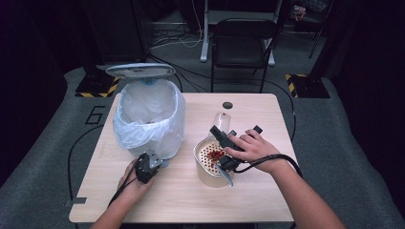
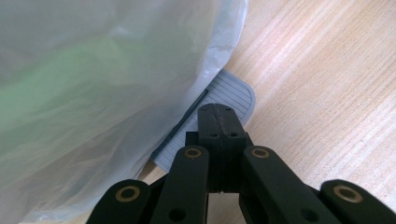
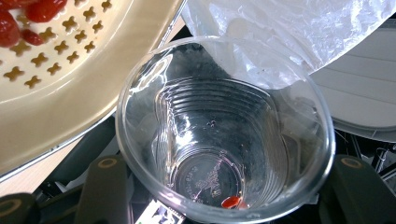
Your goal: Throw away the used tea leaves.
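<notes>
From the high view I see my left claw (image 1: 152, 162) at the lower left, by the foot of the white bin lined with a clear plastic bag (image 1: 149, 117). My right claw (image 1: 224, 136) is in the middle, holding a clear plastic cup (image 1: 221, 120) tipped over the cream bowl with a holed strainer (image 1: 210, 160) on the wooden table (image 1: 191, 200).

In the left gripper view, my claw is shut tight with nothing in it, resting on the bin's grey ribbed pedal (image 2: 229, 95).

In the right gripper view, my claw hugs the cup (image 3: 224, 135); one small red bit (image 3: 231, 201) sits at its bottom.
</notes>
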{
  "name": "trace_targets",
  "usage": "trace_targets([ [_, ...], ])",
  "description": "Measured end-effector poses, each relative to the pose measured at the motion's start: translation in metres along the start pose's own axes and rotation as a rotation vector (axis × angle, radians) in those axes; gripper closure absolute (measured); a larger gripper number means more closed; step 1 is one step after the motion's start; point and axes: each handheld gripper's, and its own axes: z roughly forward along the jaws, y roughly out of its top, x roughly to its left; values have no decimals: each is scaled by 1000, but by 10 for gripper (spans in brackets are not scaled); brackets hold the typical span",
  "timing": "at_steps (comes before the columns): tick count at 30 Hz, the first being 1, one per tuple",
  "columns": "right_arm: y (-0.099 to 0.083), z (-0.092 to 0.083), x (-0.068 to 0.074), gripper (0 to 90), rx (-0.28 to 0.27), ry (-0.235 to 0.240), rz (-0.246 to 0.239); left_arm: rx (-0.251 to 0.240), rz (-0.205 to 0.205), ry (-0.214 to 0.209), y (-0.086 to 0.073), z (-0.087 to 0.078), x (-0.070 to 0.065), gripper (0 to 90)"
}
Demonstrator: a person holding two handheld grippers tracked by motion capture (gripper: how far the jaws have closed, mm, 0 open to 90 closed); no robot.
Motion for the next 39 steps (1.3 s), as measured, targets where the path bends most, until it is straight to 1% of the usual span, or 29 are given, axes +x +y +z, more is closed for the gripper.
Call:
trace_targets([
  [2, 0, 0, 0, 403, 0, 1, 0, 1, 0, -1, 0, 0, 0, 900],
  [3, 0, 1, 3, 403, -5, -17, 45, 7, 1, -11, 0, -1, 1, 900],
  [4, 1, 2, 5, 403, -8, -28, 87, 6, 1, -10, 0, 0, 1, 900],
  [5, 2, 1, 6, 403, -10, -30, 93, 6, 1, -10, 0, 0, 1, 900],
  [6, 2, 1, 5, 403, -9, -28, 86, 6, 2, -8, 0, 0, 1, 900],
  [7, 0, 0, 0, 402, 0, -5, -1, 6, 2, -4, 0, 0, 0, 900],
  [8, 0, 0, 0, 402, -1, 3, -3, 7, 2, -7, 0, -1, 0, 900],
  [10, 0, 0, 1, 402, -2, 6, -1, 2, 1, 0, 0, 0, 0, 900],
  [11, 0, 0, 0, 402, -3, 8, -4, 7, 2, -5, 0, 0, 0, 900],
  [12, 0, 0, 1, 401, -4, 8, -1, 1, 1, 1, 0, 0, 0, 900],
  [16, 1, 0, 1, 401, -5, 12, -5, 7, 2, -6, 0, -1, 0, 900],
  [17, 1, 0, 1, 400, -5, 11, -5, 1, 0, 2, 0, 0, 0, 900],
  [23, 1, -1, -1, 399, -12, 12, -2, 1, 0, 2, 0, 0, 0, 900],
  [24, 1, 0, 0, 399, -17, 1, 22, 1, 3, 3, 0, 0, 0, 900],
  [25, 2, 0, 2, 399, -17, -13, 64, -4, 3, 5, 0, 0, 0, 900],
  [26, 2, 0, 2, 398, -19, -19, 85, -3, 2, 5, 0, 0, 0, 900],
  [27, 0, -2, -4, 398, -15, -1, 0, -1, 2, 5, 0, 0, 0, 900],
  [28, 0, -2, -4, 398, -17, 12, -3, 1, 1, 3, 0, 0, 0, 900],
  [30, -1, -2, -5, 398, -18, 7, -7, -3, 3, 6, 0, 0, 0, 900],
  [32, 0, -1, -3, 397, -23, -19, 58, -3, 2, 6, 0, 0, 0, 900],
  [33, 1, -1, -3, 397, -27, -22, 71, -3, 3, 6, 0, 0, 0, 900],
  [36, -1, -2, -7, 396, -35, 1, 56, 2, 3, 3, 0, 0, 0, 900],
  [37, -3, -3, -14, 396, -27, 26, -17, 2, 3, 3, 0, 0, 0, 900],
  [38, -5, -4, -17, 396, -30, 44, -13, 2, 2, 2, 0, 0, 0, 900],
  [39, -6, -3, -19, 396, -39, 51, -5, -1, 11, 15, 0, 0, 0, 900],
])
